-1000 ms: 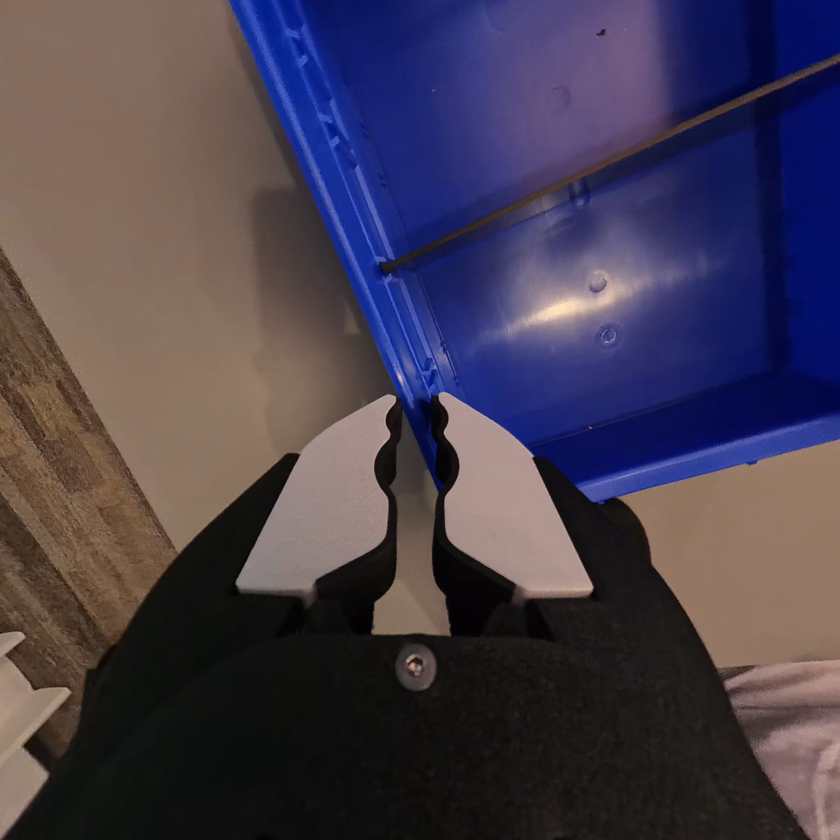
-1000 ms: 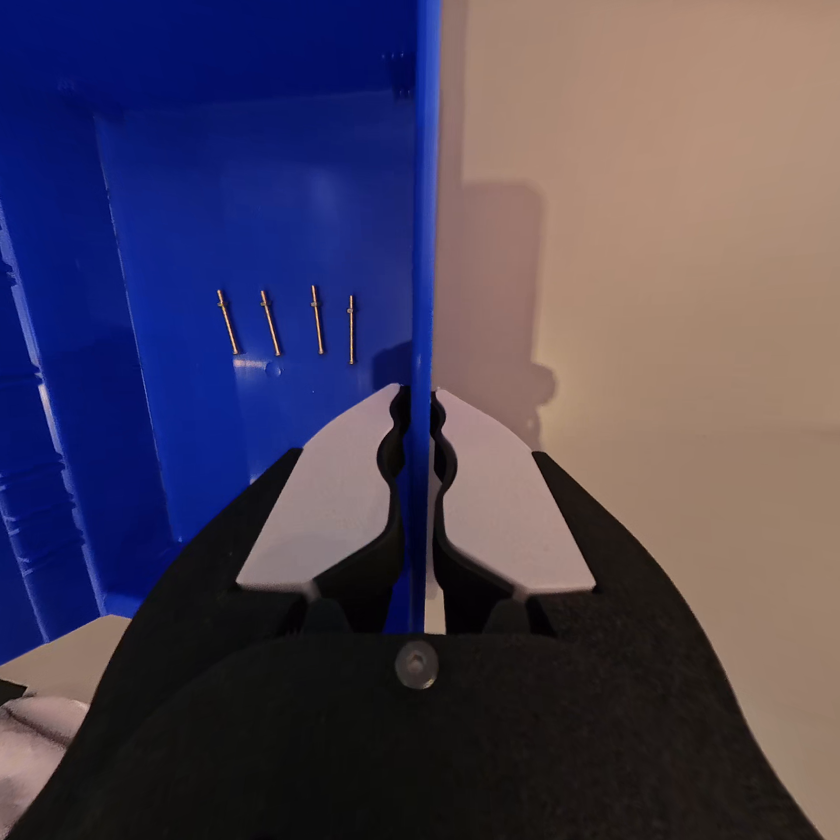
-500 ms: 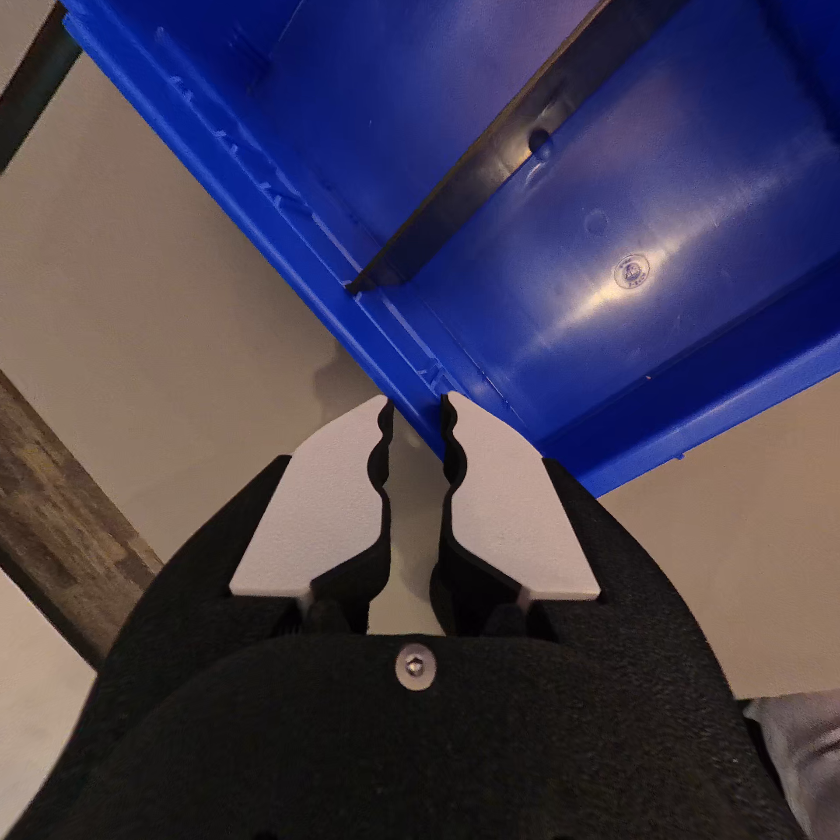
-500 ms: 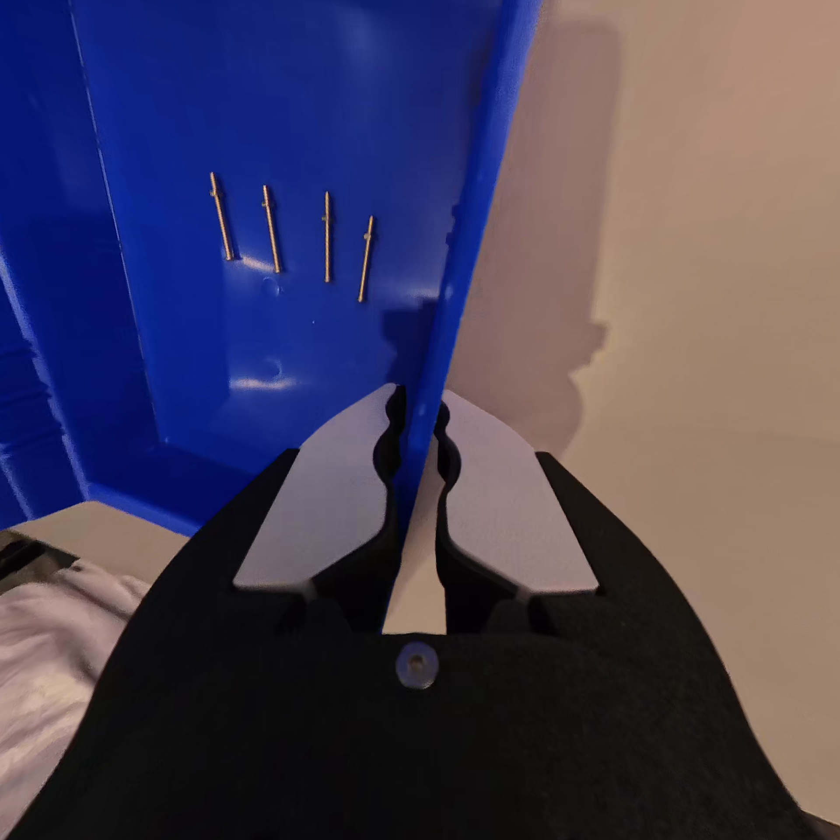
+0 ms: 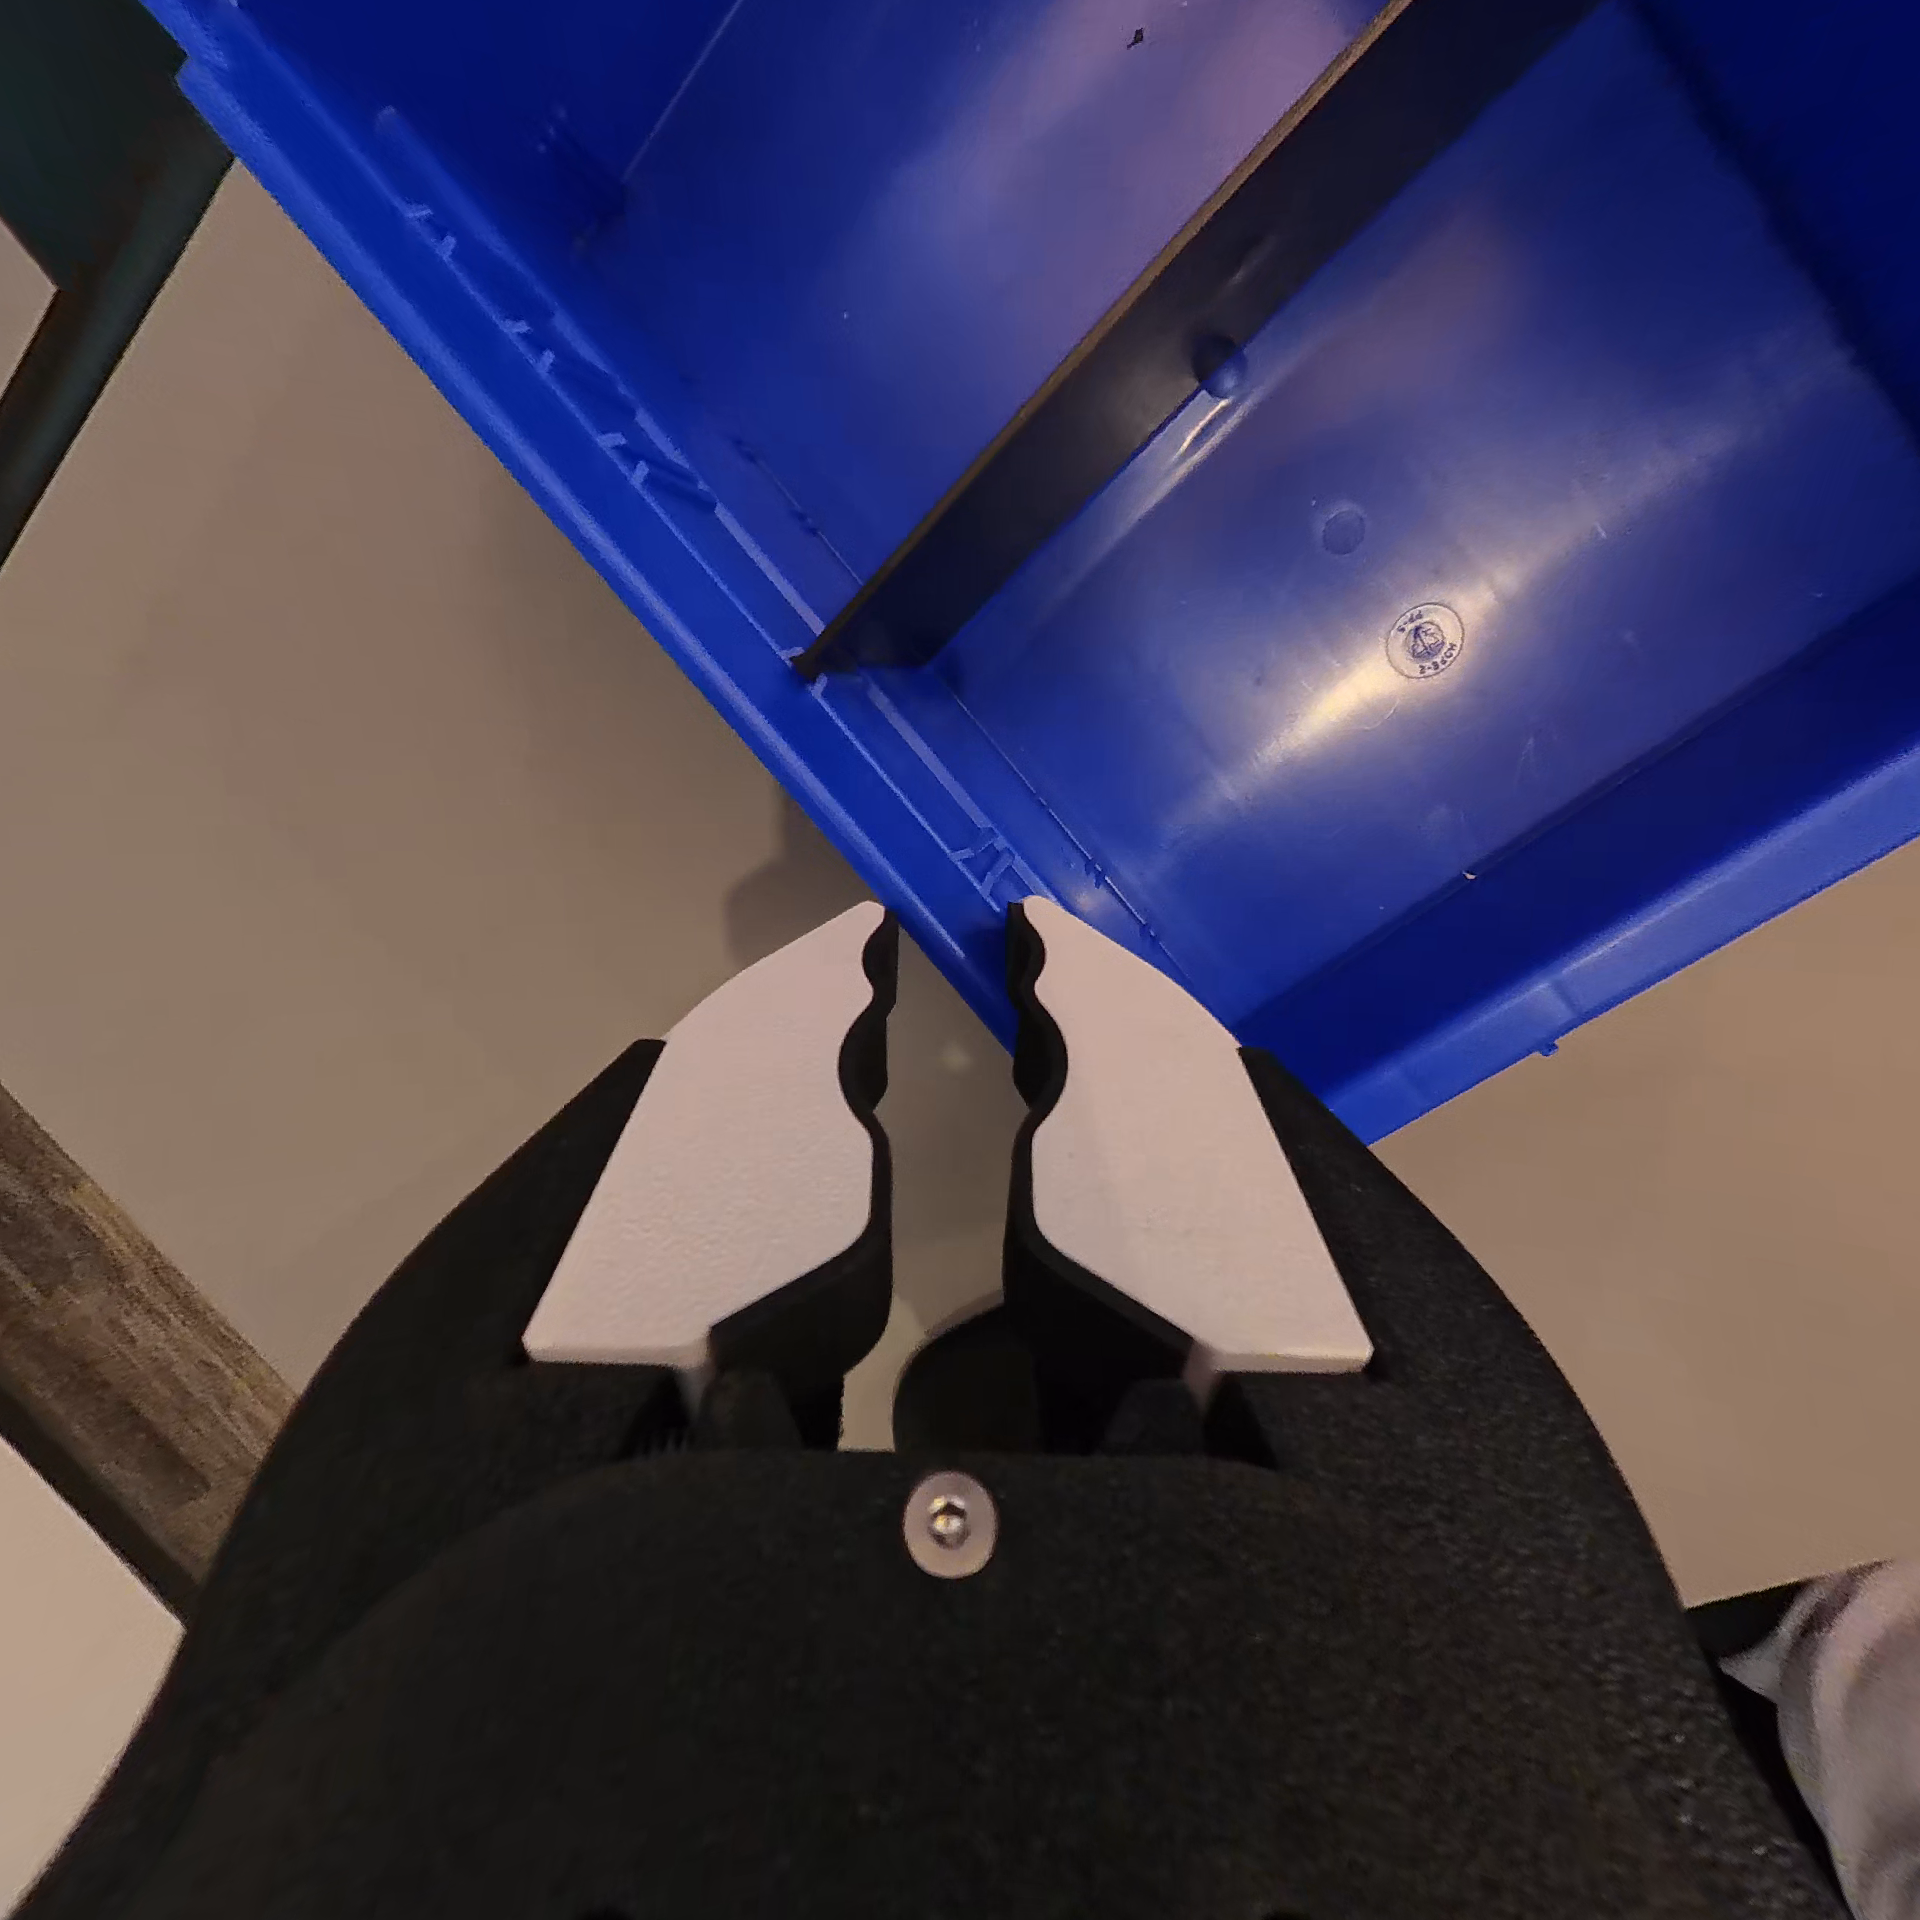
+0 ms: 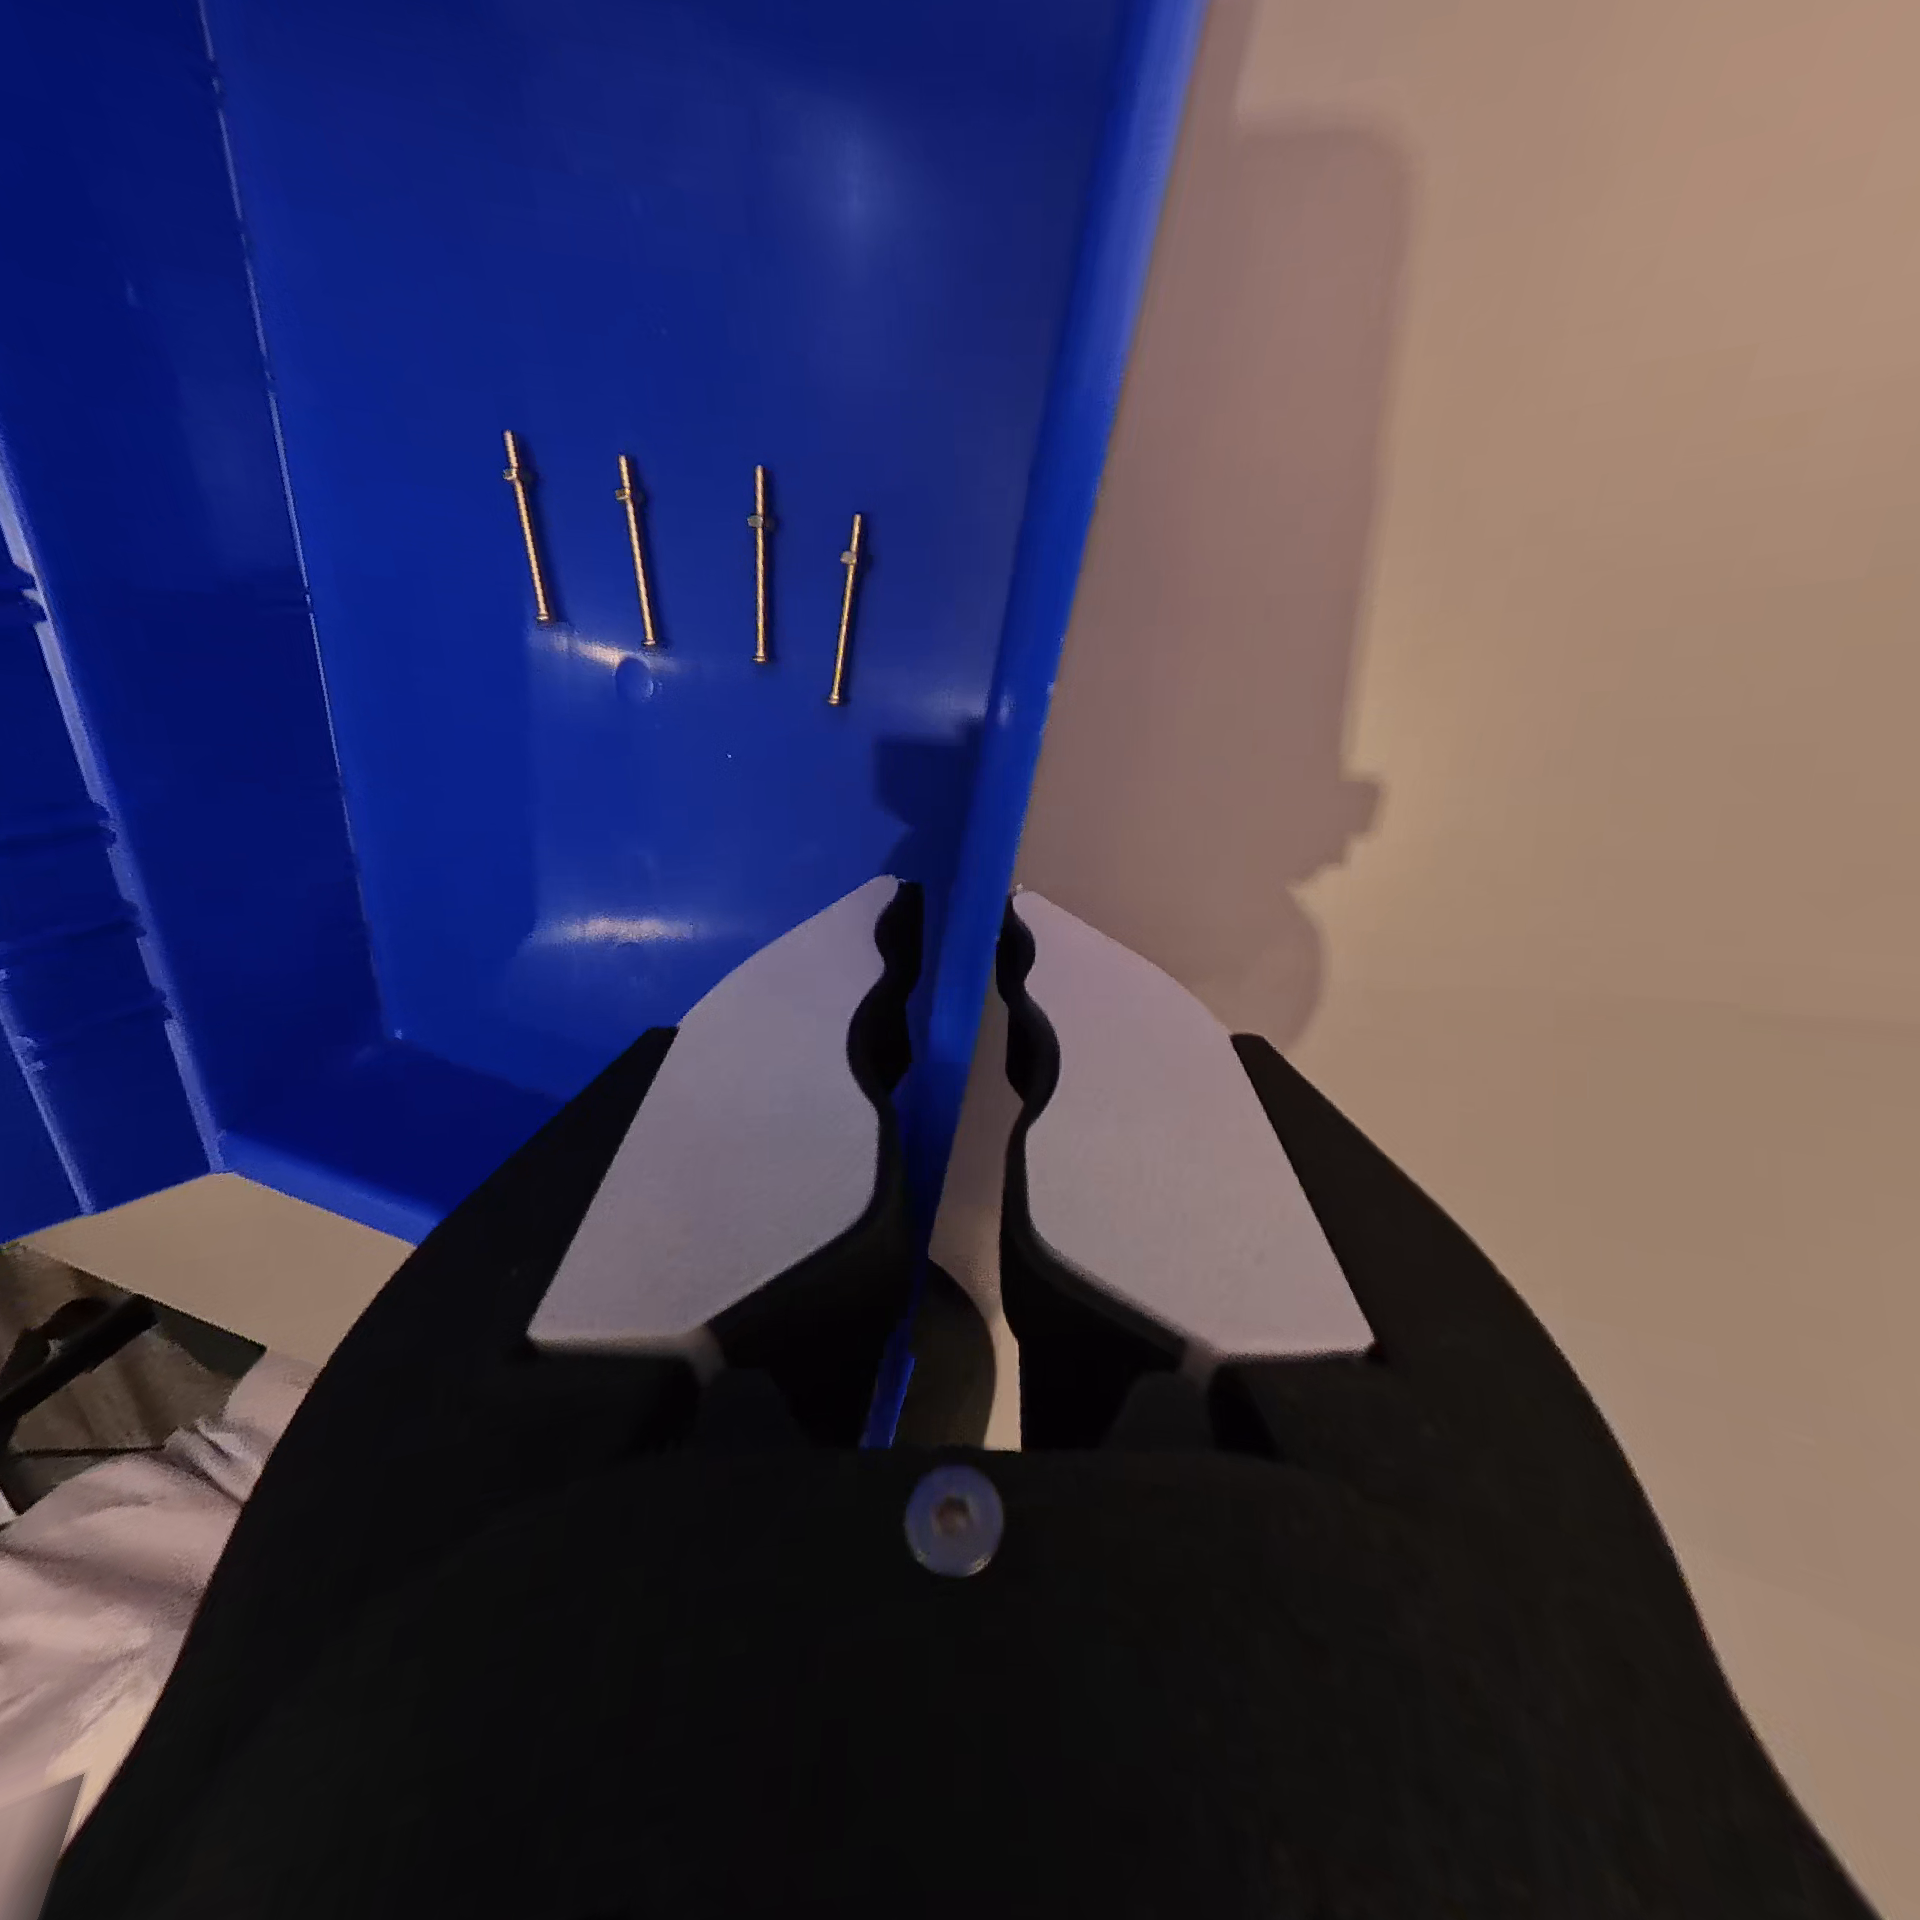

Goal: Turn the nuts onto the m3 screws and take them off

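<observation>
Round moulded mark (image 5: 1425, 641) w/ tiny raised writing on blue bin (image 5: 1039, 312) floor.

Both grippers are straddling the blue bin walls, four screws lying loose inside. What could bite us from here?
1. The right gripper has the blue bin wall between its fingers; any sideways pull would likely drag or tip the bin.
2. The four brass screws with nuts lie loose on the smooth floor, so a jolt may roll them together.
3. The left gripper straddles the opposite rim near the black divider; uneven motion could twist the bin.
</observation>
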A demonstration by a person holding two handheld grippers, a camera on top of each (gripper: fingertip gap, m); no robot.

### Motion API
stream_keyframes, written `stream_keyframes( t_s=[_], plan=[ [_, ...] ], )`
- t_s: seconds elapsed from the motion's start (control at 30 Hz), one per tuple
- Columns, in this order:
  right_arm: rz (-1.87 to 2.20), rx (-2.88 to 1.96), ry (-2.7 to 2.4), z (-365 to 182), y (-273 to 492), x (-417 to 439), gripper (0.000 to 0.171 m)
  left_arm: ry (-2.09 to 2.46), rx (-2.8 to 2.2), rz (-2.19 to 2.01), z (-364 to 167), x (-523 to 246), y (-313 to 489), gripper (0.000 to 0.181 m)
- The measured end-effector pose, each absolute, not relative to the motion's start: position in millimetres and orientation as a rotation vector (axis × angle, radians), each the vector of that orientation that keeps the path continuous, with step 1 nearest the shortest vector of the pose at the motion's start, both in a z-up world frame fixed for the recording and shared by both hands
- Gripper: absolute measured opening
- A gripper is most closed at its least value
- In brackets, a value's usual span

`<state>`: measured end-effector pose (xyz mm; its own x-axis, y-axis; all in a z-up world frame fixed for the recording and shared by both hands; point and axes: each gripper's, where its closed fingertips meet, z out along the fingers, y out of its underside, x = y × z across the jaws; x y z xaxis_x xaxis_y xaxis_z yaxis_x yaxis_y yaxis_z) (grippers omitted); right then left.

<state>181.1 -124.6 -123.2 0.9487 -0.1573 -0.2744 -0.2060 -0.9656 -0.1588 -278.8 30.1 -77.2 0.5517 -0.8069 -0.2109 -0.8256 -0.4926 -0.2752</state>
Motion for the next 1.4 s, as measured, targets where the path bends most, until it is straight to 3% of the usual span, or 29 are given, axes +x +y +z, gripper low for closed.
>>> stream_keyframes(
  t_s=[0.67, 0.8, 0.97, 1.4],
  plan=[
    [0.165, -2.972, 0.307, -126.3, -116.3, 168.0, 0.007, 1.481, -2.334, -0.34, -76.5, -223.4, -4.6, 0.023],
    [0.209, -2.94, 0.341, -126.4, -114.5, 167.1, 0.006, 1.444, -2.261, -0.422, -52.9, -225.5, -3.6, 0.022],
    [0.261, -2.926, 0.383, -126.1, -114.4, 171.6, 0.006, 1.4, -2.204, -0.514, -22.2, -248.2, -2.4, 0.027],
    [0.375, -2.89, 0.57, -108.4, -134.6, 210.3, 0.005, 1.064, -2.102, -0.634, 44.9, -334.7, 29.4, 0.022]
  ],
)
